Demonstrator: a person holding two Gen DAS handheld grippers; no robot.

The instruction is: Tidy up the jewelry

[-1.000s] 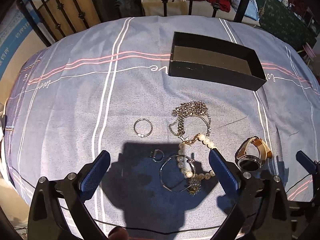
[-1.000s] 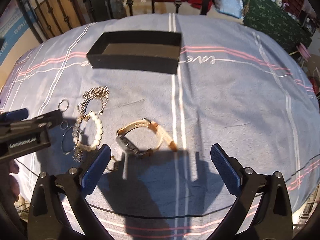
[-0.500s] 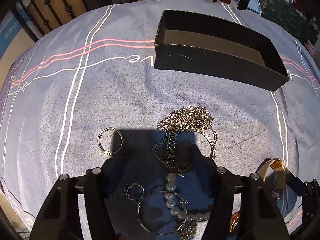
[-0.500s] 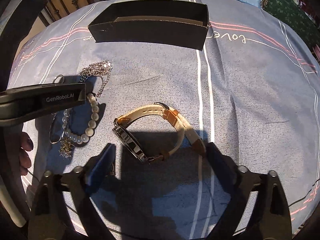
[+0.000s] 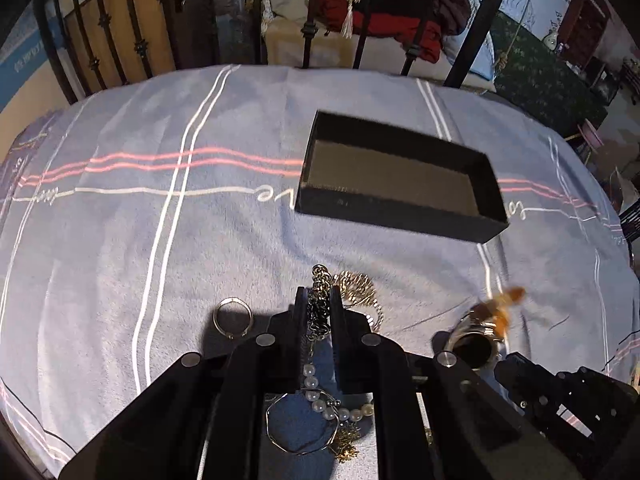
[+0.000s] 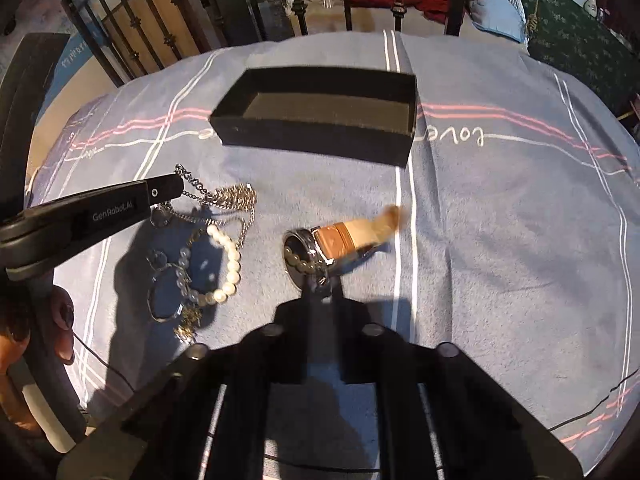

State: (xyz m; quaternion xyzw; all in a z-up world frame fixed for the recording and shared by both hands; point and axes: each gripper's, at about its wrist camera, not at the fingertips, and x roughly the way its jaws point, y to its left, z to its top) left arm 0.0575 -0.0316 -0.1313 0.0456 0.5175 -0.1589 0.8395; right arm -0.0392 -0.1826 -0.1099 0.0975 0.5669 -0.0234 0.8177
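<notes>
My left gripper (image 5: 319, 308) is shut on a metal chain necklace (image 5: 352, 286), lifting one end while the rest trails on the cloth; it also shows in the right wrist view (image 6: 224, 196). My right gripper (image 6: 322, 280) is shut on a watch (image 6: 320, 250) with a tan strap, raised and blurred; it shows in the left wrist view (image 5: 484, 328) too. An open black box (image 5: 400, 176) stands further back, empty (image 6: 320, 112). A pearl bracelet (image 6: 228, 268), a thin bangle (image 5: 300, 424) and a hoop ring (image 5: 233, 316) lie on the cloth.
The blue striped cloth (image 5: 140, 240) covers a round table. An iron railing (image 5: 120, 32) and red fabric (image 5: 384, 20) stand behind the far edge. A cable (image 6: 580, 420) runs along the near edge.
Both grippers have closed: the left on the chain, the right on the watch. Both have lifted; the watch strap swings and blurs.
</notes>
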